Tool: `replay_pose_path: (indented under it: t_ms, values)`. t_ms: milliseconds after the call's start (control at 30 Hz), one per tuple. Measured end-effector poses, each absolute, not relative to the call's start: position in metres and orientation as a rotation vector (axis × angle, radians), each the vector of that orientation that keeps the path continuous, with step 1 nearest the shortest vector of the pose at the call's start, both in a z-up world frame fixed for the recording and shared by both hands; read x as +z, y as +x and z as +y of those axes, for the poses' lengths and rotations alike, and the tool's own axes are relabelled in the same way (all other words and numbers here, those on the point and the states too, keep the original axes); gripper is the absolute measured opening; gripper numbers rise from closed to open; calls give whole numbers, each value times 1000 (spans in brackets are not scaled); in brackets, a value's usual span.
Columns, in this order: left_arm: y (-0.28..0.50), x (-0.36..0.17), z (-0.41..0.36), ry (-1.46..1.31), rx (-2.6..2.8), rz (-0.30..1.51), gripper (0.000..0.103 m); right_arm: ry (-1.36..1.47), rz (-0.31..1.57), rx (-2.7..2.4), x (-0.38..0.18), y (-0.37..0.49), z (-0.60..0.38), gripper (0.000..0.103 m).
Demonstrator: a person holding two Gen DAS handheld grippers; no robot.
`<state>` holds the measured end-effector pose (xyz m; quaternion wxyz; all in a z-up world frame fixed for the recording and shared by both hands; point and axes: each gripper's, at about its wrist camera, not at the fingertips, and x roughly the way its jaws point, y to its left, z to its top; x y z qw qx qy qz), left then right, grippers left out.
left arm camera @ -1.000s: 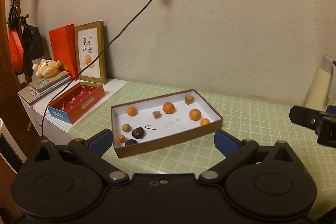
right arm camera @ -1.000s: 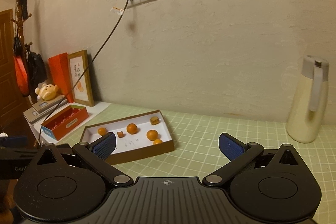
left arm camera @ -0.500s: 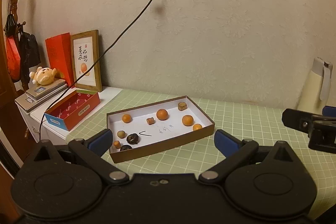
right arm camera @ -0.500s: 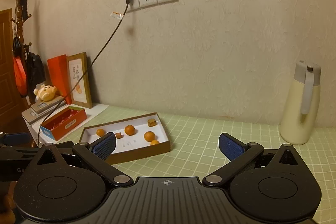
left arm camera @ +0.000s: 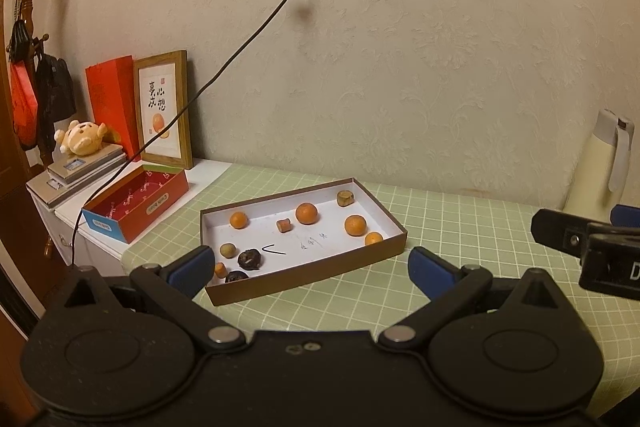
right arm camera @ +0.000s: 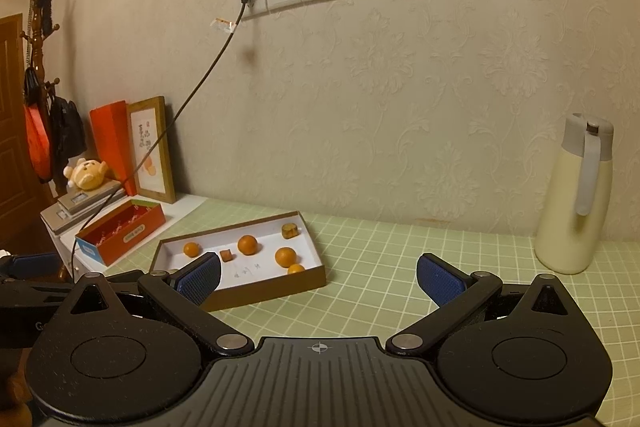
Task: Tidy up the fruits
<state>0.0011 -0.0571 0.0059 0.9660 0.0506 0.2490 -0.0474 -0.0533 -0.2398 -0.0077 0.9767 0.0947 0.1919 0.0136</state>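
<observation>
We see a shallow brown box (left arm camera: 304,275) with a white floor lying on the green-checked desk (left arm camera: 460,227), holding four round orange fruits (left arm camera: 307,213) toward its far and right side, small brown pieces, and two dark wrinkled fruits (left arm camera: 249,259) near its left front corner. Our left claw (left arm camera: 312,265) and right claw (right arm camera: 318,277) both hang wide open and empty short of the box's front wall. Bare desk stretches rightward to the cream flask (right arm camera: 576,195), while a red box (left arm camera: 136,203) stands just left of the desk's edge.
</observation>
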Motion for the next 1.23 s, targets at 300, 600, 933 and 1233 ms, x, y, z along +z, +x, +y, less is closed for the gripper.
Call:
replay_pose_path:
  t_ms: [300, 600, 933, 1233]
  values:
    - [2, 5, -54, 96, -89, 509, 97, 192, 391, 35, -8, -50, -240, 103]
    - [4, 5, -53, 92, -82, 513, 97, 191, 398, 34, -10, -47, -236, 103]
    - [9, 3, -47, 72, -87, 523, 97, 185, 404, 43, -11, -42, -230, 103]
    - [18, 5, -39, 33, -77, 507, 95, 192, 417, 58, -14, -32, -226, 103]
